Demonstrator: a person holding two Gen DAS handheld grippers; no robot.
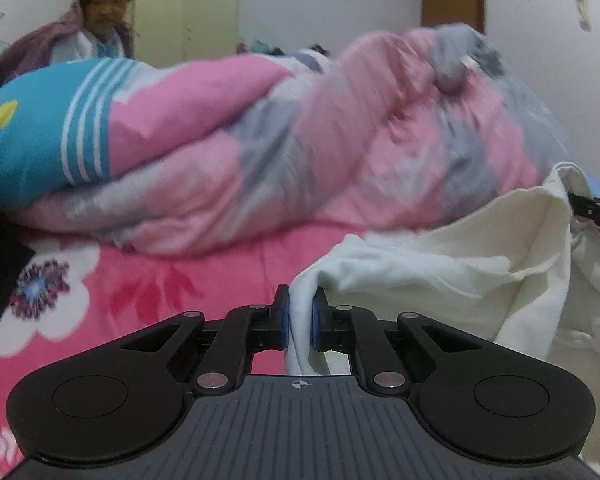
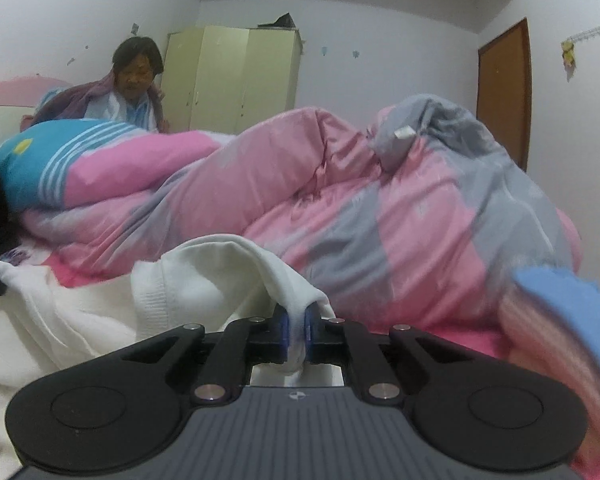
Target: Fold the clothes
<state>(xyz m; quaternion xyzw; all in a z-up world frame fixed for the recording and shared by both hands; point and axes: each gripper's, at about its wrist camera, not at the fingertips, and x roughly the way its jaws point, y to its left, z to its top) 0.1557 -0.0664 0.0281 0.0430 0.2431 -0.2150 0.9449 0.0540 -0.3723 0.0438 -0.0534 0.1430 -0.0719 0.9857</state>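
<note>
Left wrist view: left gripper (image 1: 300, 320) has its blue pads (image 1: 286, 320) clamped on a fold of the white garment (image 1: 440, 280). The pinched edge runs down between the jaws; the rest of the cloth spreads to the right and rises toward the right gripper's black finger (image 1: 592, 208) at the frame edge, which also touches the cloth. Gripper points slightly downward over the pink flowered bedsheet (image 1: 140, 280).

Right wrist view: right gripper (image 2: 296, 336) is likewise closed on a bunched hem of the same white garment (image 2: 80, 312), near a ribbed cuff (image 2: 152, 296). Cloth drapes leftward from the jaws and lies on the bed. Gripper close to level.

Behind the garment: a heaped pink-and-grey quilt (image 2: 360, 200), a blue striped pillow (image 2: 32, 172), a seated person (image 2: 136, 80), a pale green wardrobe (image 2: 236, 80). Some motion blur.
</note>
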